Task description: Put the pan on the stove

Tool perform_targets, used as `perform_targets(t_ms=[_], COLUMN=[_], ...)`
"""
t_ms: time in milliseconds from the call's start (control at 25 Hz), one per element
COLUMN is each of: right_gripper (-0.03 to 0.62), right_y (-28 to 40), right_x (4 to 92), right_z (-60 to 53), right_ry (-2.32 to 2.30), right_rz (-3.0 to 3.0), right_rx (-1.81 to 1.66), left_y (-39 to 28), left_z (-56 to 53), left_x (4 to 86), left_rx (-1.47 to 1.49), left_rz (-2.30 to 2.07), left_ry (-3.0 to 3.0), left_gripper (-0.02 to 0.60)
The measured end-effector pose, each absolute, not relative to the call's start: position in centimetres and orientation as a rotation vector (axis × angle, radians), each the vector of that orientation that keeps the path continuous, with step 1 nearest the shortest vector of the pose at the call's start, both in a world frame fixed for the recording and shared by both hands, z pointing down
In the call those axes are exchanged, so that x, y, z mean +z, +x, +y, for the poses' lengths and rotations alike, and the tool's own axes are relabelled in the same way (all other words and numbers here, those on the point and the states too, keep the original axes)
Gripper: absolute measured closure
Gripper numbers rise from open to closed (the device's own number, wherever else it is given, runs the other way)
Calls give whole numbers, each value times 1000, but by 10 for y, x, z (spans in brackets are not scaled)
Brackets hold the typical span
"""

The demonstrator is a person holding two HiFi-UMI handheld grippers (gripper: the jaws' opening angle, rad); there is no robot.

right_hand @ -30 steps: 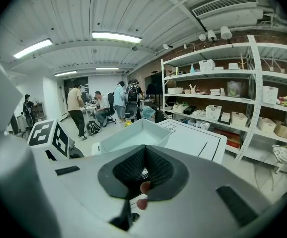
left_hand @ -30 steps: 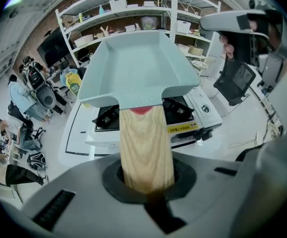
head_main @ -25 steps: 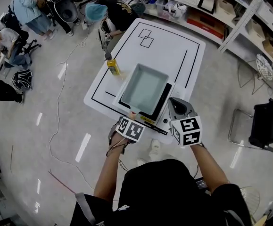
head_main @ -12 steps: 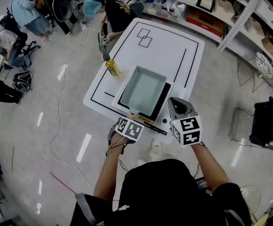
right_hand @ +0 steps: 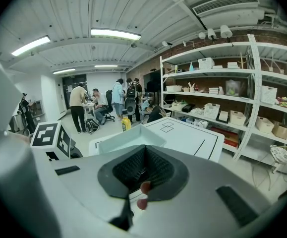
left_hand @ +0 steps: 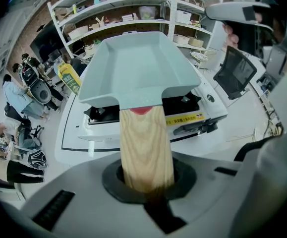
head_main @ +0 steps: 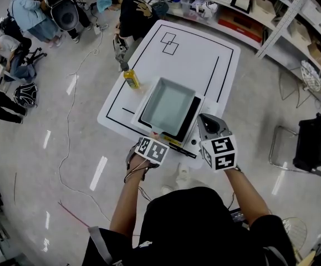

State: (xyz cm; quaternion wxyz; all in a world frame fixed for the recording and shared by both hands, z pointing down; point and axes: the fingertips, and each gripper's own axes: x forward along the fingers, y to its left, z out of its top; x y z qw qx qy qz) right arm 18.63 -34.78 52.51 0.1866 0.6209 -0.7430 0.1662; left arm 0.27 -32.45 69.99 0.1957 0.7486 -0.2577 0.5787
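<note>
A pale teal square pan (head_main: 168, 107) with a wooden handle (left_hand: 144, 143) sits over the black stove (head_main: 192, 124) at the near edge of the white table (head_main: 204, 65). The pan's body hides whether its base rests on the burner. My left gripper (head_main: 156, 137) is shut on the handle's end, and the left gripper view shows the handle (left_hand: 144, 143) running straight out from between its jaws to the pan (left_hand: 138, 63). My right gripper (head_main: 204, 121) hovers just right of the stove with its pads closed together and nothing held; its own view shows the pan (right_hand: 123, 139) beyond the gripper (right_hand: 143, 171).
A yellow bottle (head_main: 131, 80) stands at the table's left edge, beside the pan. Black tape lines mark the tabletop behind the stove. Shelves (head_main: 260, 15) run behind the table, a black chair (head_main: 315, 143) stands at right, and people sit at the far left (head_main: 21, 15).
The pan and both grippers have hardly moved. Only the people in the background have shifted.
</note>
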Motion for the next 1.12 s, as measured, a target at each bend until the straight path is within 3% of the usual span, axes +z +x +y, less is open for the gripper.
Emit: perform_targets(t_ms=[1120], right_gripper=[591], right_y=[183], right_x=[524], right_z=[-332], right_ry=[1742], right_rz=[-2082], right_rx=[449], left_y=[10], left_z=[-320], left_x=[684], left_rx=[1559], left_rz=[-664], left_ry=[2072], left_gripper=[502])
